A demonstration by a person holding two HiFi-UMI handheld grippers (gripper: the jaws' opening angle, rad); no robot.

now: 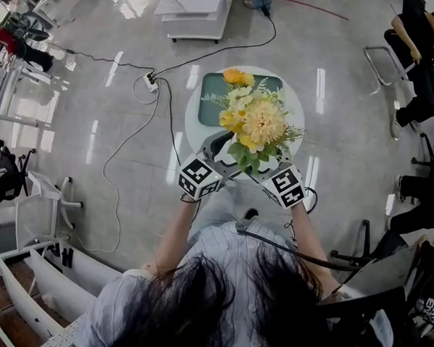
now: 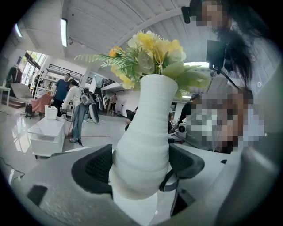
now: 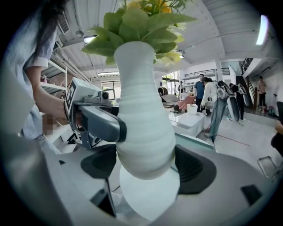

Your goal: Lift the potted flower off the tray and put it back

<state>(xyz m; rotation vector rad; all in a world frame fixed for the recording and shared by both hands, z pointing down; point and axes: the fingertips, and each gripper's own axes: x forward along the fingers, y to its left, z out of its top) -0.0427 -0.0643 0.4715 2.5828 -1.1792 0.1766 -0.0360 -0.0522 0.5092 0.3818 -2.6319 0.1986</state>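
Left tongs are clamped on the belly of the white ribbed pot, and right tongs are closed on it from the opposite side. The potted flower is held upright, apparently lifted clear of the green tray, on the tray's side nearer the person. For the return, both grips should be kept even, the pot centred over the tray, lowered level onto it on the round worktop, and released only once seated.

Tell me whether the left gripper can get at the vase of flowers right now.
Yes, it seems so: the left gripper has its jaws closed on the lower body of the vase, and the right gripper grips it from the other side without blocking.
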